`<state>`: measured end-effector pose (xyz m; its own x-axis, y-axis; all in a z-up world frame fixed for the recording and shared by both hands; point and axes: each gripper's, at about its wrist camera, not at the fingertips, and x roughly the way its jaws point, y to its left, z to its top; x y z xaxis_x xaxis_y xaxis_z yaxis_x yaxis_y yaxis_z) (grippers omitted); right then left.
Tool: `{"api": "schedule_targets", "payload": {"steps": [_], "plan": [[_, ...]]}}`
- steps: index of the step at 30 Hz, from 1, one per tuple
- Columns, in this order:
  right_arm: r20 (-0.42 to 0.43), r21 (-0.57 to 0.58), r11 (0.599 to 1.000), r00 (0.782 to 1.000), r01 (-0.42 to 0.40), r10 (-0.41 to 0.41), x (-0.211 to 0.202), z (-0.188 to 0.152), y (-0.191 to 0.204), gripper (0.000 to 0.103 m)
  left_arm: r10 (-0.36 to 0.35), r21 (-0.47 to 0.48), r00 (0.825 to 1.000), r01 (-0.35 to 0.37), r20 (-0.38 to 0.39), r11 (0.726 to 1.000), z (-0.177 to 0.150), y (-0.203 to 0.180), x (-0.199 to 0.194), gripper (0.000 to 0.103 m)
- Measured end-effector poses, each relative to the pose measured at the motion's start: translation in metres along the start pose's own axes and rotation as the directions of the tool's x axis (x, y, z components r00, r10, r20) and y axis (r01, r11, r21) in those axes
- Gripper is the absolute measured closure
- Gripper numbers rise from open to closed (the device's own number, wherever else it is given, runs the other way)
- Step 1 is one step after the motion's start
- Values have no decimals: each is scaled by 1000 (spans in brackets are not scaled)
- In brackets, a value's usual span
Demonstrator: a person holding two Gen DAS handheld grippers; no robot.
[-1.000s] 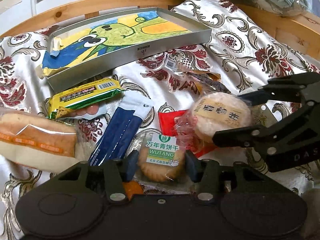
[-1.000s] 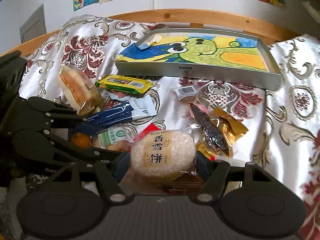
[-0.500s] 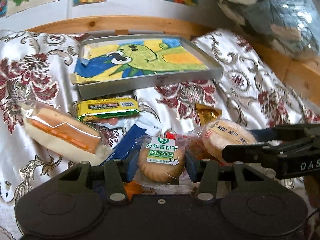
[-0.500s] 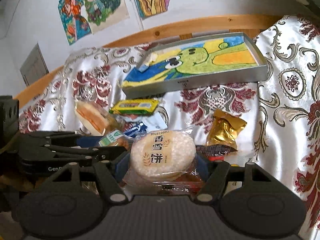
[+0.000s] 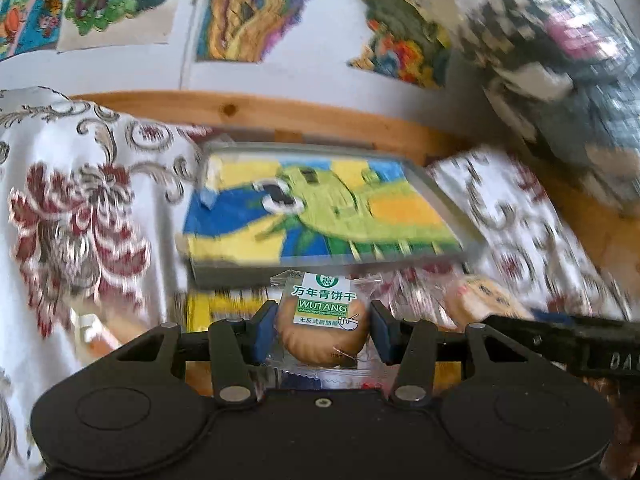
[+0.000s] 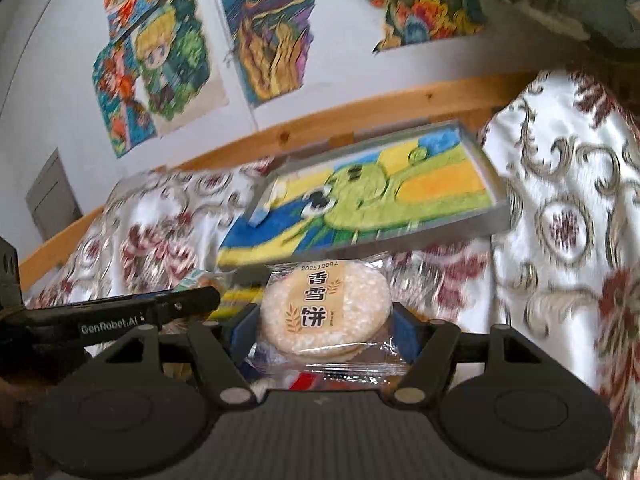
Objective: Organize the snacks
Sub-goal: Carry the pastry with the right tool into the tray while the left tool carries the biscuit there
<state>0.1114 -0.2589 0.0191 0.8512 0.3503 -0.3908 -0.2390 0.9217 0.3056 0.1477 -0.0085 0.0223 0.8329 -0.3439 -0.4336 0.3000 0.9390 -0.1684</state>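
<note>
My left gripper (image 5: 322,330) is shut on a wrapped round biscuit (image 5: 323,326) with a green-and-white label, held up off the cloth. My right gripper (image 6: 323,326) is shut on a wrapped white rice cracker (image 6: 324,310) with an orange label, also lifted. Ahead of both lies a shallow grey metal tray (image 5: 436,200) (image 6: 490,220) lined with a green, blue and yellow cartoon picture. The right gripper's arm (image 5: 560,344) and its cracker (image 5: 480,300) show at right in the left wrist view; the left gripper's arm (image 6: 120,314) shows at left in the right wrist view.
A yellow snack pack (image 5: 224,308) and a bread pack (image 5: 108,328) lie on the flowered cloth (image 5: 76,220) below the tray. A wooden rail (image 5: 280,114) and a wall with drawings stand behind. Bagged bedding (image 5: 560,60) is piled at right.
Both grippers have risen and tilted up with their snacks, moving closer to the tray; the other snacks on the cloth have dropped mostly out of sight. The views are motion-blurred.
</note>
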Motion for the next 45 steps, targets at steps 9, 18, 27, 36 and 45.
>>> {"api": "schedule_targets", "payload": {"steps": [9, 18, 27, 36, 45], "plan": [[76, 16, 999, 996, 50, -51, 68, 43, -11, 30, 101, -29, 992, -99, 71, 995, 48, 13, 66, 52], [83, 18, 995, 992, 96, -98, 132, 52, -13, 30, 158, -93, 987, -154, 36, 984, 58, 38, 124, 52], [78, -44, 990, 989, 133, -129, 159, 45, -7, 30, 178, -99, 984, -177, 2, 979, 48, 47, 146, 52], [78, -101, 982, 985, 160, -152, 163, 42, 0, 15, 177, -105, 983, -181, -48, 978, 43, 49, 153, 45], [121, -129, 975, 979, 179, -164, 131, 45, 1, 1, 174, -148, 984, -178, -41, 973, 53, 49, 130, 18]]}}
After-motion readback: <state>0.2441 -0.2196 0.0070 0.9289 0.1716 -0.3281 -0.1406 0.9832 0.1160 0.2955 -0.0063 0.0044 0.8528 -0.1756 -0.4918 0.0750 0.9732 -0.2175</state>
